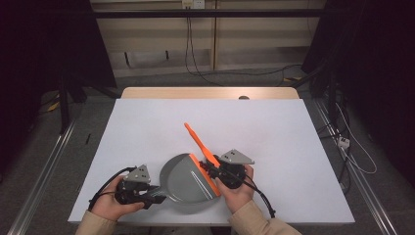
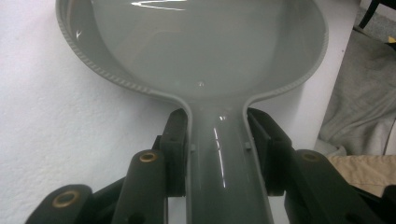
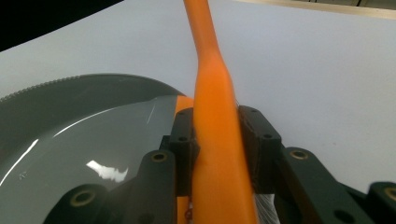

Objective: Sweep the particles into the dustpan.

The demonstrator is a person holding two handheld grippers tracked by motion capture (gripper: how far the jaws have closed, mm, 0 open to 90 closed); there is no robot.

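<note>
I see a white table [image 1: 147,127] mid-frame, black cables [image 1: 195,58] at the top centre, and a white plug [image 1: 344,142] at right.

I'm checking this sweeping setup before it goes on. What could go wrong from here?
The left gripper clamps only the narrow, glossy handle of the grey dustpan, so the pan could twist or slip. The pan sits near the table's front edge and might slide off. The right gripper holds the orange brush on its tapering handle, which could slide through the jaws.

Dustpan [image 1: 188,183] on table [image 1: 147,132], near edge; brush [image 1: 201,144] at its right rim, handle pointing away.
</note>
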